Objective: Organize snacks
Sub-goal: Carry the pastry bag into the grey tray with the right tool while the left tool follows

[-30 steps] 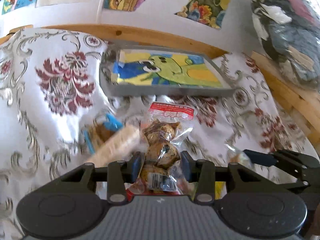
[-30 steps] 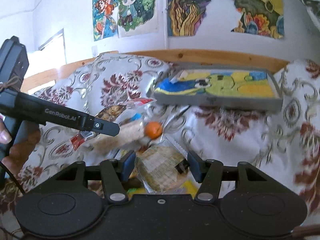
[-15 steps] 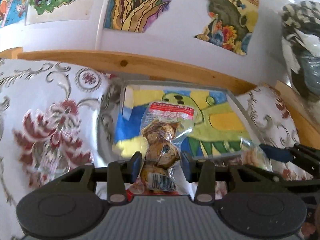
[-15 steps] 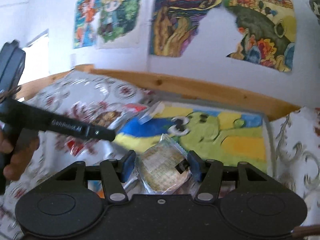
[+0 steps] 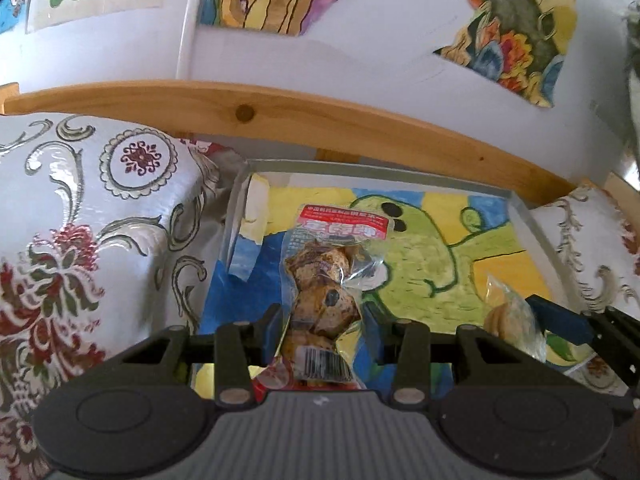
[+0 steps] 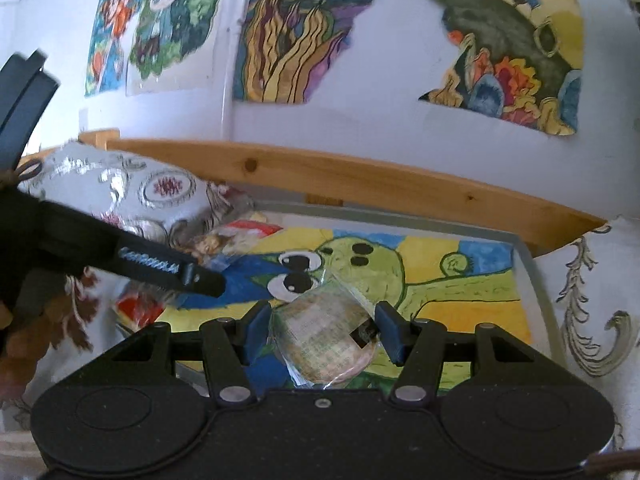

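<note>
Left gripper (image 5: 322,322) clamped on a clear snack packet (image 5: 326,280) with a red printed header, mottled brown pieces inside, barcode at the near end; packet pinched between both fingers and standing up out of the jaws, header end forward. Held above a shallow grey tray (image 5: 532,224) whose floor is lined with a painted cartoon sheet (green figure, blue and yellow fields). Whether the packet's lower end touches the tray floor cannot be told. Right gripper (image 6: 318,334) closed on a round flat cake (image 6: 326,340) in transparent wrap, pale with fine print on its face, tilted, gripped at both edges, likewise over the tray (image 6: 536,276), near its front half. In the left view, the right tool's dark fingertip (image 5: 560,320) visible at the right edge with the wrapped cake (image 5: 510,320) beside it, over the tray's right part. In the right view, the left tool's long dark finger (image 6: 160,266) reaching in from the left with its packet (image 6: 224,240) partly hidden behind it, over the tray's left edge. Tray resting on a white cloth with red-and-grey floral pattern (image 5: 100,220); wooden rail (image 5: 320,120) behind it, white wall with painted pictures (image 6: 292,28) above. Part of a hand (image 6: 24,320) at the left edge in the right view, blurred.
</note>
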Demonstrator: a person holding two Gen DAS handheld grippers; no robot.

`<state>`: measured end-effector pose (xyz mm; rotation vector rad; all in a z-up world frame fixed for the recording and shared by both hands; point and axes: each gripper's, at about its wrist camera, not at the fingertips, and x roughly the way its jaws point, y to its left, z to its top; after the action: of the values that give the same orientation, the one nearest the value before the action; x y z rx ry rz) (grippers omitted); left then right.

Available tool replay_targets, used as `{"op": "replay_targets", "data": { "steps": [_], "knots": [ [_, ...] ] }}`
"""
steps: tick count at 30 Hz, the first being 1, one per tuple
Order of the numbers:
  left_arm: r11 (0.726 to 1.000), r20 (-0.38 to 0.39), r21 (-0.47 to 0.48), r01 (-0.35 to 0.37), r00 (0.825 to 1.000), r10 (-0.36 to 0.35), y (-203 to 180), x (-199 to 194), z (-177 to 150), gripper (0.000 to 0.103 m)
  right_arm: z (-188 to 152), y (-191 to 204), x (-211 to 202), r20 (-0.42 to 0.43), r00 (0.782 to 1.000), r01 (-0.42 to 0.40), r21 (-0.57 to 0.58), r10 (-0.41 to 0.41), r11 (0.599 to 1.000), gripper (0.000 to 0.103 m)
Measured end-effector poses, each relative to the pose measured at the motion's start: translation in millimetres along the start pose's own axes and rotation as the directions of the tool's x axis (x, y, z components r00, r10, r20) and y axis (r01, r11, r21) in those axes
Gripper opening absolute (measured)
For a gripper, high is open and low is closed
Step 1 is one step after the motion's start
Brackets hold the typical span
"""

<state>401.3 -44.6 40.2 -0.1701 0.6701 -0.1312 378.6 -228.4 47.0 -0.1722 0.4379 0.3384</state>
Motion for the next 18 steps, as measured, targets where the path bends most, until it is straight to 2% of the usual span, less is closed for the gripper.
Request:
{"op": "replay_targets", "data": {
  "steps": [3,11,14,17,18],
  "knots": [
    [1.000,-0.011,0.001,-0.015,1.000,0.015,2,12,-1,0.046,-3,4,10,-0.008,1.000,0.015,-0.038,-0.015,0.999,0.059],
    [1.000,-0.039,0.003,-0.023,0.999,0.023,8,24,-5,0.047,-9,3,31,-0.043,0.999,0.024,-0.007,-0.025,1.000,0.060],
    [1.000,-0.044,0.004,-0.025,0.999,0.026,8,26,-6,0.048,-10,4,34,-0.056,0.998,0.023,0.005,-0.022,1.000,0.062],
    [0.999,-0.061,-0.017,-0.034,0.998,0.033,10,28,-6,0.054,-11,5,32,-0.042,0.999,0.028,0.001,-0.028,1.000,0.065],
    [0.999,-0.069,-0.032,-0.037,0.997,0.035,11,28,-6,0.055,-10,5,32,-0.039,0.999,0.036,-0.003,-0.036,0.999,0.071]
  ]
}}
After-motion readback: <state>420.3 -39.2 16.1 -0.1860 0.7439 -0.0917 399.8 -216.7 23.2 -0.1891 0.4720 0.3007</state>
